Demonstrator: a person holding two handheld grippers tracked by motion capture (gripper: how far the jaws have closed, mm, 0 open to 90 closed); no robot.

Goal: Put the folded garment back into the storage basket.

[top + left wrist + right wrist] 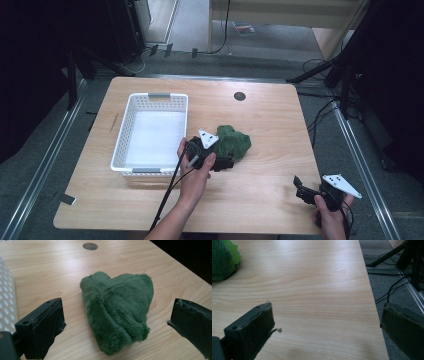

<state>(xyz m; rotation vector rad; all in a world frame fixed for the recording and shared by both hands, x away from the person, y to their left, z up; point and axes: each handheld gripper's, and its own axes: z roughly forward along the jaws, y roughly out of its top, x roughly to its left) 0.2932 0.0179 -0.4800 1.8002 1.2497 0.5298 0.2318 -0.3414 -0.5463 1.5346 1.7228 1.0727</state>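
- Holding the left gripper point(117, 322) low over the table with jaws spread wide and nothing between them yet
- Facing a crumpled dark green plush cloth point(117, 312) lying straight ahead, centred in the gap between the two black jaws, apparently not touching either
- Running its long axis from the near bottom edge away toward the far side of the light wooden table point(50, 265), roughly along the line of approach
- Sitting in the high view just right of the white perforated plastic basket point(122, 142), cloth point(234, 141) resting on bare wood beside it
- Judging the coming move as a short push forward and a squeeze across the narrow width
- Resting the right gripper point(299, 186) well apart near the table's front right corner, jaws likewise parted and empty, clearly the farther hand from the cloth
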